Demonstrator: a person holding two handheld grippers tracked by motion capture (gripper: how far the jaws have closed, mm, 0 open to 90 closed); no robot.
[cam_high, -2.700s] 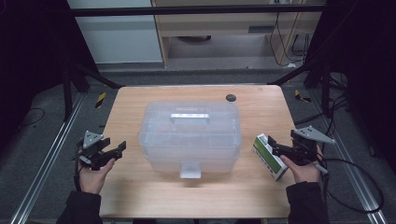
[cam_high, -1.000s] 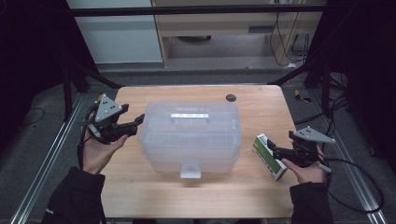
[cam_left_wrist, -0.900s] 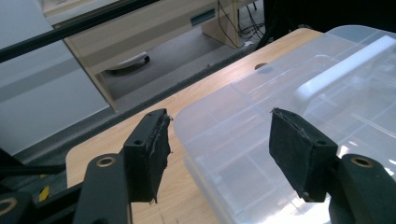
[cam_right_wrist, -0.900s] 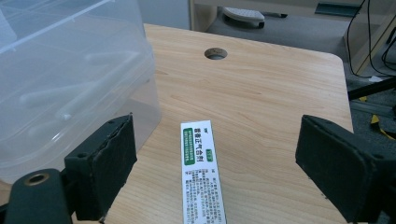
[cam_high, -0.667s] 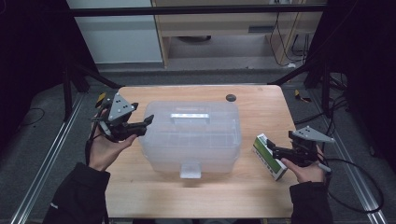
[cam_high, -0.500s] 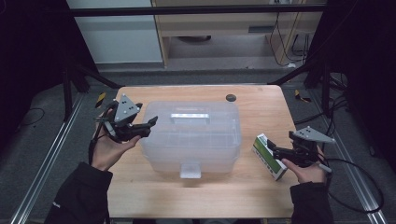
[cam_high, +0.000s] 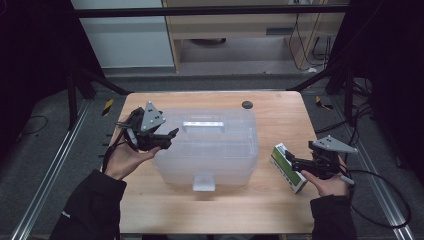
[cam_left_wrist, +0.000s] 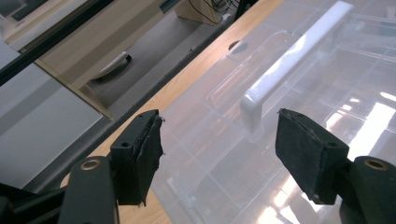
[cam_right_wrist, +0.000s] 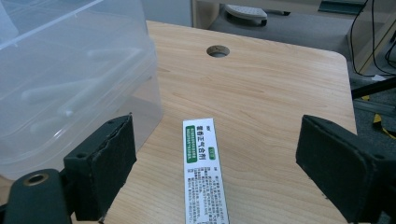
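Note:
A clear plastic storage box with a white handle and a front latch stands in the middle of the wooden table. My left gripper hovers over the box's left end. Its jaws have just been opening and nothing is between them. In the left gripper view the gripper stands open above the lid, pointing toward the handle. A green and white carton lies flat at the right. My right gripper is open, its jaws either side of the carton without touching it.
A round hole sits in the table near the far edge. Beyond the table stand a white cabinet and a wooden shelf. Cables trail on the floor at the right.
My left gripper has risen from the table's left edge and moved right to over the box's left end. The right gripper and the carton have stayed put.

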